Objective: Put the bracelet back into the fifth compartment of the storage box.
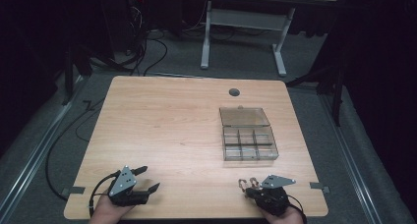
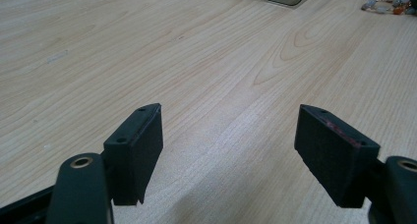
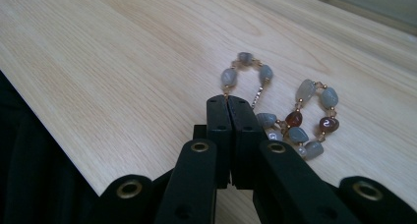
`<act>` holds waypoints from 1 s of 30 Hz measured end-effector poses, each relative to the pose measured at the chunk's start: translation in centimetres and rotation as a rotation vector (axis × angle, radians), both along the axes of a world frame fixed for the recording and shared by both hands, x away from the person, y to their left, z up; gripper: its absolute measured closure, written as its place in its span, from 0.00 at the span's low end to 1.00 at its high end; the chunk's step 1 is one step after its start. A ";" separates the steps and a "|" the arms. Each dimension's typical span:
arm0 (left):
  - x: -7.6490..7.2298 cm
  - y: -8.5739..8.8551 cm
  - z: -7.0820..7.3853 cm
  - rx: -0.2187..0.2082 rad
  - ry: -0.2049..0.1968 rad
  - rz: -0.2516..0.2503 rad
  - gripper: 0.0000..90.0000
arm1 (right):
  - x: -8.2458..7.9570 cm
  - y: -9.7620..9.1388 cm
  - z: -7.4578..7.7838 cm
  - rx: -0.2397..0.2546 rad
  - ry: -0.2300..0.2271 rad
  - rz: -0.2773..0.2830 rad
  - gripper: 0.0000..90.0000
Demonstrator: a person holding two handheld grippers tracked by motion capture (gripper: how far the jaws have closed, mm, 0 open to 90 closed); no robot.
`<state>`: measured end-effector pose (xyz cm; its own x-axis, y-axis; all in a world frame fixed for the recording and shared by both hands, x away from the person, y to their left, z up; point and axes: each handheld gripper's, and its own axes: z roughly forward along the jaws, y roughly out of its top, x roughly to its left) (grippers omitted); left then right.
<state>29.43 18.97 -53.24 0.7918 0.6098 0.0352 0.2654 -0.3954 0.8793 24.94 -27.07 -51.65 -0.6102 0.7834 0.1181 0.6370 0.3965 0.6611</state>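
Slipping is the main risk: the bracelet is loose and beaded, so a pinch on one thin strand could let it slide free or snag on a lift toward the compartment box. Left to right: the left gripper stands wide apart over bare table, holding nothing. The right gripper has its jaws pressed together, apparently nipping the bracelet's strand, beads lying just beyond and right of its tips.

A light wood-grain counter carries a clear compartmented box with its lid open on the right half, and a beaded bracelet lying near the front right edge.
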 end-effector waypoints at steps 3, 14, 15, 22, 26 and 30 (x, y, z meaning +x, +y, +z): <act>0.0 0.0 0.0 0.002 0.001 0.000 0.30 | 0.0 -0.8 0.1 -0.010 0.004 -0.014 0.98; 0.0 0.0 0.0 0.001 -0.001 0.003 0.30 | 1.0 -4.5 1.3 -0.077 0.062 -0.141 0.94; 0.0 0.0 0.0 0.002 -0.001 0.003 0.30 | 1.2 -4.5 1.4 -0.097 0.081 -0.143 0.94; -0.1 0.0 0.0 0.000 -0.006 -0.005 0.30 | 2.7 -4.5 2.6 -0.184 0.164 -0.126 0.93; -0.1 0.0 0.0 0.001 -0.007 -0.013 0.30 | 3.3 -4.0 2.9 -0.231 0.198 -0.115 0.92; -0.2 0.0 0.0 -0.001 -0.010 -0.013 0.30 | 3.9 -3.5 3.0 -0.265 0.232 -0.110 0.92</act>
